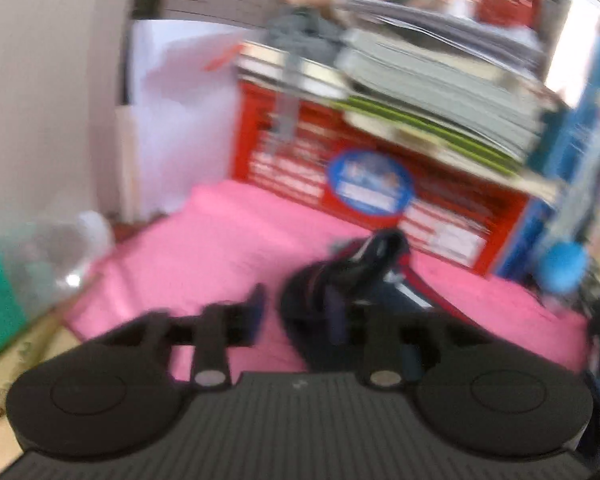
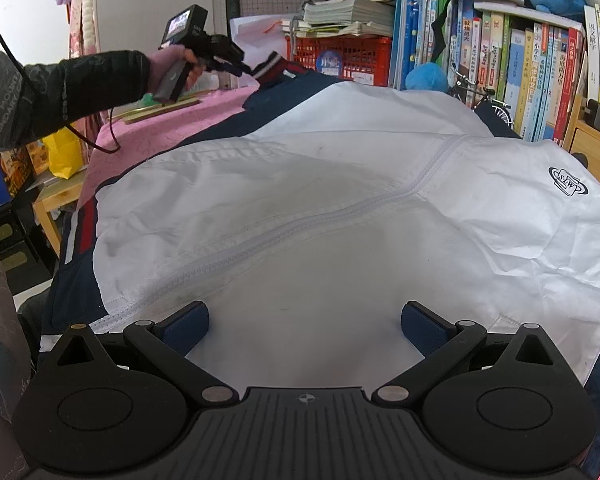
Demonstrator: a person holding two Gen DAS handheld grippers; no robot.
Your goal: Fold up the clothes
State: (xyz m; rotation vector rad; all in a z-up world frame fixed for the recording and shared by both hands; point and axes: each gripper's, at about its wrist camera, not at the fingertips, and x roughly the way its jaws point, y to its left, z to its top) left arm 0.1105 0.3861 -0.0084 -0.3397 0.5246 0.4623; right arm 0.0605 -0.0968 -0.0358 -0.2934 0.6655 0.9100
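**A:** Where is the garment, and which way does it run?

**B:** The white and navy jacket [image 2: 340, 200] lies spread, front up, on a pink cloth [image 2: 160, 120] that covers the table. Its zipper [image 2: 300, 224] marks the long axis: in the right wrist view it runs from the lower left up toward the upper right. A round logo [image 2: 570, 187] sits on the chest panel at the far right. One cuff [image 2: 270, 65], striped red, white and navy, reaches toward the far left corner, close to the red crate [image 2: 340, 56] under a stack of books.

**A:** And the right gripper?

**B:** The right gripper [image 2: 305, 326] hovers over the white front panel, tilted downward, its jaws spread wide with only fabric below them; the blue pads [image 2: 188, 326] pinch nothing.

**A:** The left one?

**B:** A hand [image 2: 172, 68] in a dark sleeve holds the left gripper [image 2: 242, 69] raised at the far left, its tip right by the striped cuff. Its own view is badly blurred: the left gripper [image 1: 296, 312] points down toward the pink cloth, with the bunched dark cuff [image 1: 340, 280] lying near its right finger. The fingers look apart, and I cannot tell whether either one touches the cuff.
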